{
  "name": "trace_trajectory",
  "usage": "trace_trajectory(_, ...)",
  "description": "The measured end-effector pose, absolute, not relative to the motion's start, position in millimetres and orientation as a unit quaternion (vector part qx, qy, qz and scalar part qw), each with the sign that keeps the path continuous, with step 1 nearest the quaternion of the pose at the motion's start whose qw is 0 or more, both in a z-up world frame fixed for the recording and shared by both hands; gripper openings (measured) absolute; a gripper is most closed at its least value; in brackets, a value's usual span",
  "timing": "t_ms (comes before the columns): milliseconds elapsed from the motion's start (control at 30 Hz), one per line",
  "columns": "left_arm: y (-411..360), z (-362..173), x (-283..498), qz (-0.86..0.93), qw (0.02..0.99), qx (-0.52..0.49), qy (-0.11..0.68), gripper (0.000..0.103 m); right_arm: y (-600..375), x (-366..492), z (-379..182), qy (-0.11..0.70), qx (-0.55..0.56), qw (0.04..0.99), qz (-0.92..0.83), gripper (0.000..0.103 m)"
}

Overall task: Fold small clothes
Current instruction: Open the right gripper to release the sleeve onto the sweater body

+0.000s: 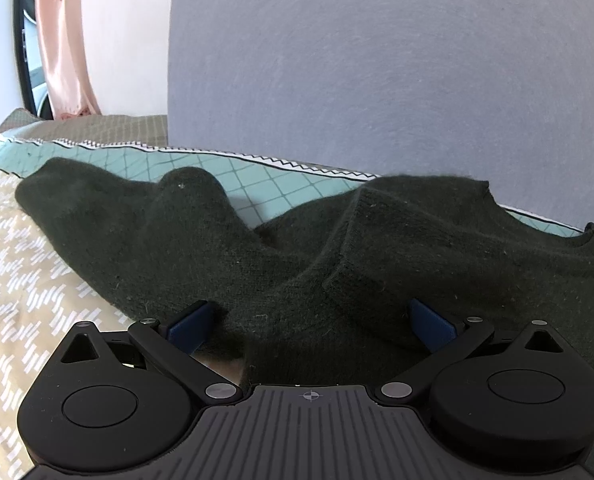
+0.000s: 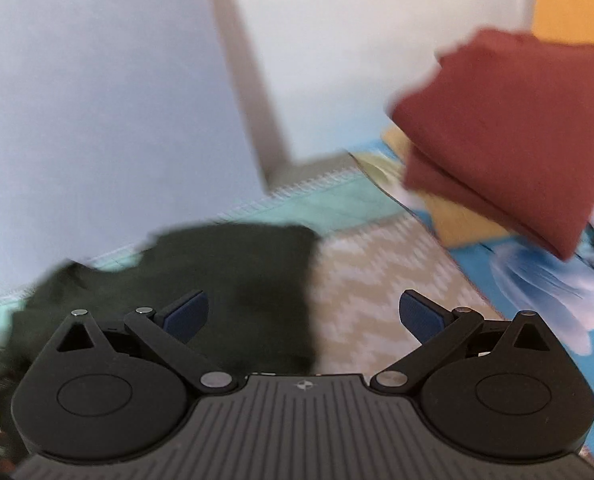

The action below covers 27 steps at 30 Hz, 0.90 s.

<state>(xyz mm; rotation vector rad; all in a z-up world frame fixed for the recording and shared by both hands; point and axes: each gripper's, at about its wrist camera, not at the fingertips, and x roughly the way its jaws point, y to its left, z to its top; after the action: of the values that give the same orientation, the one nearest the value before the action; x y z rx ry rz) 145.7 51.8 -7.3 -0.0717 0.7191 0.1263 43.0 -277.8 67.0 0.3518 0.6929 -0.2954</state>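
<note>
Both sets of jaws are seen spread wide, nothing clamped. Left gripper (image 1: 311,322) is nosed into the dark green knit sweater (image 1: 297,248), fabric bunched between its blue pads (image 1: 189,326). Right gripper (image 2: 303,316) is held above the sweater's edge (image 2: 237,272). Sweater is spread on the patterned bedspread (image 2: 377,280); folded maroon garment (image 2: 509,140) is stacked well apart.

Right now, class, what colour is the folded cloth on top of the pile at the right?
Rust red folded cloth, seen only in the right wrist view.
</note>
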Motion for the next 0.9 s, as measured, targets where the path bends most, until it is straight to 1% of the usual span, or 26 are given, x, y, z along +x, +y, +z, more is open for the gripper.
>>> trace_trajectory(100, 52, -7, 145, 0.061, 0.934, -0.036, 0.351, 0.103, -252, 39, 72, 0.302, 0.183, 0.929, -0.112, 0.103)
trace_trajectory(200, 52, -7, 145, 0.059, 0.934, -0.037, 0.351, 0.103, -233, 43, 58, 0.29, 0.18, 0.936, -0.085, 0.103)
trace_trajectory(267, 53, -7, 145, 0.059, 0.934, -0.037, 0.351, 0.103, -224, 46, 39, 0.306, 0.174, 0.933, -0.078, 0.103)
trace_trajectory(367, 53, -7, 144, 0.059, 0.934, -0.037, 0.35, 0.103, -233, 53, 12, 0.352, 0.178, 0.915, -0.084, 0.103)
trace_trajectory(533, 52, -7, 145, 0.06, 0.934, -0.036, 0.349, 0.103, -256, 48, 16, 0.313, 0.239, 0.914, -0.1, 0.102)
trace_trajectory(633, 53, -7, 145, 0.06, 0.934, -0.037, 0.35, 0.103, -232, 42, 24, 0.281, 0.184, 0.934, -0.124, 0.103)
trace_trajectory(700, 54, -7, 146, 0.058, 0.933, -0.039, 0.354, 0.103, -220, 39, 21, 0.262, 0.152, 0.947, -0.106, 0.103)
trace_trajectory(800, 57, -7, 149, 0.051, 0.928, -0.046, 0.365, 0.103, -219, 37, 11, 0.262, 0.163, 0.949, -0.066, 0.103)
trace_trajectory(900, 61, -6, 154, 0.041, 0.923, -0.053, 0.38, 0.103, -232, 40, 3, 0.268, 0.201, 0.94, -0.064, 0.103)
